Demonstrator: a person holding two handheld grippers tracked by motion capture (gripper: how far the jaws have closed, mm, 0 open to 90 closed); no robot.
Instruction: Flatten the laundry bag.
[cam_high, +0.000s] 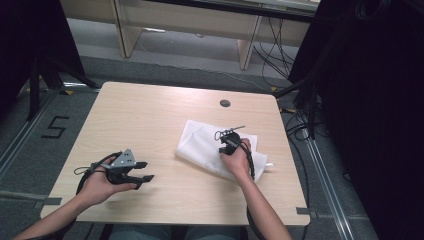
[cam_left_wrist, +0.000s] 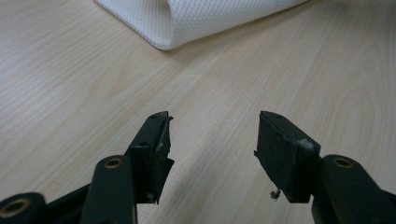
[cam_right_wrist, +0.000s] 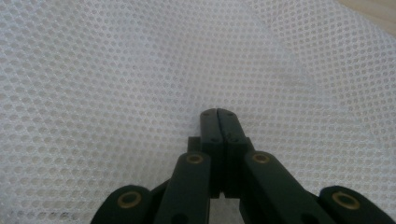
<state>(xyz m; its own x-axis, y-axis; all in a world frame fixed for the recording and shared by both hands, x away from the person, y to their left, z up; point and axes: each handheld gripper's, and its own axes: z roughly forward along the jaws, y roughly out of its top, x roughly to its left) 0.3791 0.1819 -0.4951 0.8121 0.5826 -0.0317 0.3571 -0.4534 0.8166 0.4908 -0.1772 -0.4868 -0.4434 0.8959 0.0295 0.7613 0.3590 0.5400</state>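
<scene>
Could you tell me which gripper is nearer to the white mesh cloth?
Right. The right gripper sits over the white mesh cloth, jaws shut; the left gripper rests apart on bare table, jaws open.

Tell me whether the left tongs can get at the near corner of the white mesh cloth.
Probably yes: the left tongs stand open, and bare table lies between them and the white mesh cloth.

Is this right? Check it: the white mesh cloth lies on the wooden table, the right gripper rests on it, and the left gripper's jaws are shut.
One point is wrong: the left gripper has its jaws open, as the left gripper view shows. The white mesh cloth does lie on the wooden table, with the right gripper on it.
</scene>
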